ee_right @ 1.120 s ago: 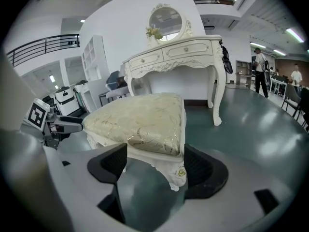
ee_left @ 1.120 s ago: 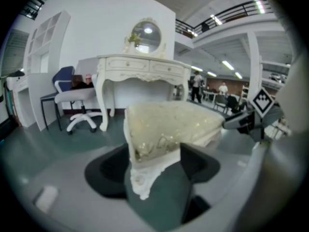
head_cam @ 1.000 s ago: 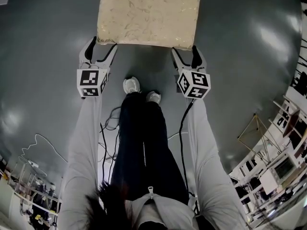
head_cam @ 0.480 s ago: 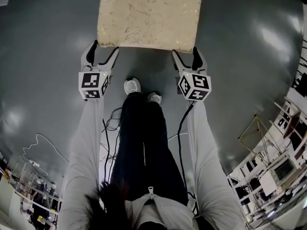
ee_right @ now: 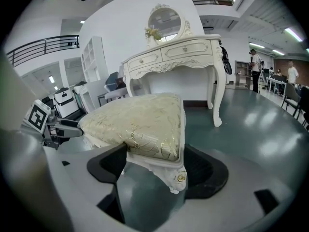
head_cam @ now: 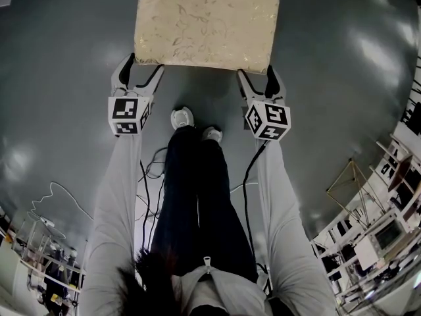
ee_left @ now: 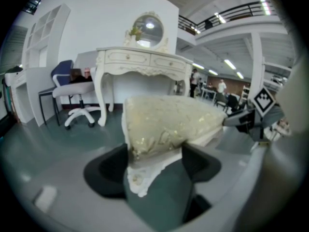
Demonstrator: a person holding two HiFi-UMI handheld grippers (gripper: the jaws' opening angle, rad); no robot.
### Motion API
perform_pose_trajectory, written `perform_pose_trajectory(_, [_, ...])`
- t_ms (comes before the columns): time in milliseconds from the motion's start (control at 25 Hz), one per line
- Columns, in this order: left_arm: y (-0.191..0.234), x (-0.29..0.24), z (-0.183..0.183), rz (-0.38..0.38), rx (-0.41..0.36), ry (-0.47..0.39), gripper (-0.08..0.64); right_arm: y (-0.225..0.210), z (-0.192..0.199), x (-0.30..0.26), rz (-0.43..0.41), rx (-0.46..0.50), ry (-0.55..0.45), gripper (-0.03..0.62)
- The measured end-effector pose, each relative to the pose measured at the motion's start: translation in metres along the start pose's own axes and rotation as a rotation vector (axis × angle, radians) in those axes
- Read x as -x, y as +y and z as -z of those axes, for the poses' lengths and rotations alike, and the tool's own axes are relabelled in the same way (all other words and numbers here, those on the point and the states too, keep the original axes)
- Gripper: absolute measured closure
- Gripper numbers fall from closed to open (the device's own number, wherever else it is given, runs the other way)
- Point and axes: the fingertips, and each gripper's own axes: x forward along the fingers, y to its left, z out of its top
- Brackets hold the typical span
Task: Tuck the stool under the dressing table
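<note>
Out on the grey floor (head_cam: 66,78), well short of the dressing table (ee_right: 176,50), stands the stool (head_cam: 205,22). I have the left gripper (head_cam: 141,68), jaws just opened wide, and right gripper (head_cam: 256,72), jaws also wide, straddling its near corners unclamped. Gripping and pushing it under remain.

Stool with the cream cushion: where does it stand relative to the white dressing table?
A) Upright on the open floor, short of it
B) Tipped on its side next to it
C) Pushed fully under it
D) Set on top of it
A: in the right gripper view the stool stands upright on the grey floor, while the dressing table is farther back with open floor between its legs.
</note>
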Motion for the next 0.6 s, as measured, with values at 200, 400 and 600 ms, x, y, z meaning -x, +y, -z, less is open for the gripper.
perform_pose_trajectory(200, [0.0013, 0.0015, -0.0028, -0.006, -0.003, 0.003, 0.218, 0.0013, -0.0014, 0.0007, 0.006, -0.003, -0.004, 0.218])
perform_pose_trajectory(400, [0.0014, 0.0054, -0.0068, -0.005, -0.018, 0.006, 0.218, 0.0047, -0.0023, 0.0069, 0.015, -0.014, -0.006, 0.219])
perform_pose_trajectory(600, [0.0037, 0.0030, -0.0056, 0.003, -0.040, 0.018, 0.219, 0.0060, 0.0009, 0.0060, 0.028, -0.021, -0.006, 0.218])
